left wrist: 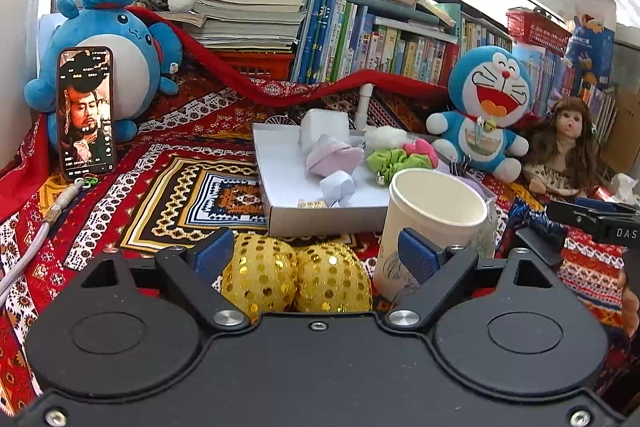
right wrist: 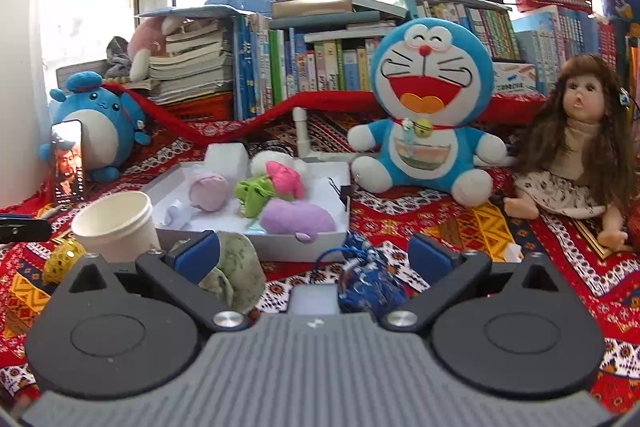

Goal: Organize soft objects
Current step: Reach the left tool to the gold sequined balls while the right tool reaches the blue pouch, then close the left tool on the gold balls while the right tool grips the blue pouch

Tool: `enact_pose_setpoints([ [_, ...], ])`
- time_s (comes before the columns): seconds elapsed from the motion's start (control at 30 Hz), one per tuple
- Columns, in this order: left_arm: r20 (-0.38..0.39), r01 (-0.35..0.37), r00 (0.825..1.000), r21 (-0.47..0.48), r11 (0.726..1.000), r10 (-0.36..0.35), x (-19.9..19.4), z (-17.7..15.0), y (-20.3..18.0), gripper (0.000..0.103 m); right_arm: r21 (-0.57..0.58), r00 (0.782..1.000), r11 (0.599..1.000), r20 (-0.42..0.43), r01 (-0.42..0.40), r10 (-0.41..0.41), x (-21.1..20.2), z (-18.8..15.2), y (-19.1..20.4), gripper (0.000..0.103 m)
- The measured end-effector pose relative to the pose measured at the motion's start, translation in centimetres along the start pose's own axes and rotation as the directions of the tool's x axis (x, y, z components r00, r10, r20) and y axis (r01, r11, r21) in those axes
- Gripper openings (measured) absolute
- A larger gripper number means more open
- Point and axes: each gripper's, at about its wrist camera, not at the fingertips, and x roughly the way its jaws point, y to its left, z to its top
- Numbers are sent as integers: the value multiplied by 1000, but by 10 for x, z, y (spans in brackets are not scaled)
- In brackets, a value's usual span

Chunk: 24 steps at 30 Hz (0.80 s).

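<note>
The step in hand is judged to be the gathering of loose soft items into the white box (right wrist: 256, 247), where a pink pouch (right wrist: 208, 191), a green scrunchie (right wrist: 252, 195) and a lilac plush (right wrist: 298, 217) are already lying. It would be done best by centring 1 item between the pads before closing, squeezing gently so the fabric is not being dragged across the patterned cloth (right wrist: 460, 223), and keeping clear of the paper cup (left wrist: 434, 215).

The left gripper (left wrist: 316, 253) is being held spread wide and empty; 2 gold sequined balls (left wrist: 296, 277) are sitting between its fingers, untouched as far as can be told. The right gripper (right wrist: 316, 255) is likewise being held wide open, gripping nothing. A greenish cloth bundle (right wrist: 240, 273) is lying against its left finger, and a blue drawstring pouch (right wrist: 370, 287) is lying nearer its right finger.
</note>
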Motion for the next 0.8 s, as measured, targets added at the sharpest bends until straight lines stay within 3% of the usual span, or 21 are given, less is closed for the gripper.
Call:
enact_pose_setpoints([
  [0.7, -60, -20, 998, 8, 1000, 20, 11, -26, -1, 90, 144, 998, 987, -21, 64, -61, 1, -20, -26, 103],
  [0.8, -67, -28, 997, -3, 1000, 28, 16, -25, -1, 90, 170, 995, 981, -18, 97, -95, 1, -18, -28, 98],
])
